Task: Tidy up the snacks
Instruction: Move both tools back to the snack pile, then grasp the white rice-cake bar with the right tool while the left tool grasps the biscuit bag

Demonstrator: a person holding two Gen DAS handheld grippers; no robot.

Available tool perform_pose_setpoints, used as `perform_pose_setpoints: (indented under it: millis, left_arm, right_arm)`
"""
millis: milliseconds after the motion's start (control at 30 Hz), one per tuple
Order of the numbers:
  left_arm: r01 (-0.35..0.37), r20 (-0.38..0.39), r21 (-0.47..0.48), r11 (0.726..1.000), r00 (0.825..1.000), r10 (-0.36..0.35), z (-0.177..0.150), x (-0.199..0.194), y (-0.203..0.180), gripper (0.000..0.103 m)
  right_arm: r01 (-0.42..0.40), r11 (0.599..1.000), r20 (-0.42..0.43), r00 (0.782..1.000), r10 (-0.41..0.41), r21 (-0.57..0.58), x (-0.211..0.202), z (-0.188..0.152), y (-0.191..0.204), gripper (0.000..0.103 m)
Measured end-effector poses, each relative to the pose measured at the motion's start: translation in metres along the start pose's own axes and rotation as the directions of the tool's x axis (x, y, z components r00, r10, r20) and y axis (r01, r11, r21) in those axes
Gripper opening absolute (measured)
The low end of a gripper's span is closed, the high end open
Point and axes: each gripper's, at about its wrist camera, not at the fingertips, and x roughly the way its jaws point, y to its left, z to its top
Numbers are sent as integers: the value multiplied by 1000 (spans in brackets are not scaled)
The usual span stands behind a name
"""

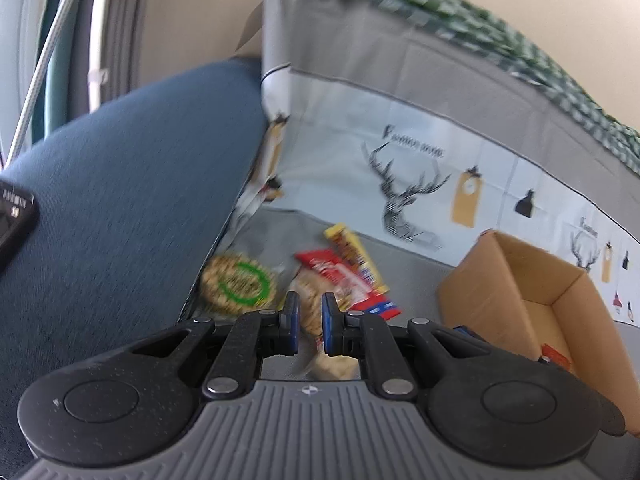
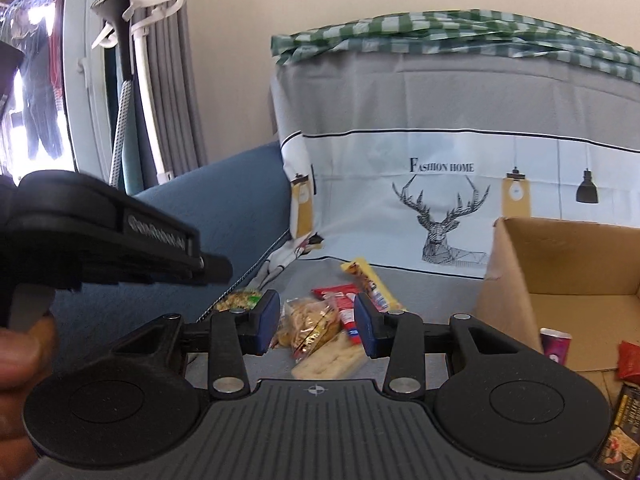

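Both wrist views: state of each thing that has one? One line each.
left tongs: nearly shut, nothing visibly gripped
right tongs: open, empty, above the snack pile
cardboard box: open, some packets inside
clear bag of snacks: lying sealed on the grey cloth
red packet: lying flat, outside the box
yellow bar: lying flat, outside the box
round green-ringed pack: lying by the blue cushion

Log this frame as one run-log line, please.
stage: reaching for snack pile | left gripper: nearly shut, empty | right gripper: open, empty | cardboard box: already holds some snacks
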Motion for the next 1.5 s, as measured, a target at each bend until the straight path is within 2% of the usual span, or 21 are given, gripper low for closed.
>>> perform_pose_setpoints:
  millis: [400,467,633,733,900,1100,1267,1433,1500]
  left_arm:
    - [-53,-22,-134,990,998,51,7,7,45,11]
    - [-56,-26,-142,988,998,53,8,8,47,11]
    - [-51,-36,-130,990,998,47,7,11,44,12]
    - [-50,-41,-121,991,998,45,7,13,42,12]
    - [-50,-50,-125,991,998,44,6,16,43,12]
    - [-46,-53,-135,990,998,39,6,17,44,12]
    - [-38,-55,-142,989,998,31,6,18,45,12]
    - [-38,-54,-133,990,998,31,6,17,43,12]
    - [-38,-57,-126,991,998,31,5,16,43,12]
  right_arm:
    - [4,1000,-115,993,-4,-6,52,-21,5,46]
    - [6,1000,-134,991,-5,6,64,-23,5,51]
    - [56,998,-175,983,-52,22,97,-28,7,80]
    - [76,996,-218,974,-65,42,116,-33,6,86]
    - [99,994,-265,961,-83,50,137,-40,5,88]
    - [108,993,-308,947,-88,48,149,-45,3,87]
    - [108,994,-337,937,-91,30,150,-49,2,79]
    - [92,996,-342,936,-80,16,143,-48,0,51]
    - [89,996,-351,933,-77,20,138,-47,-4,44]
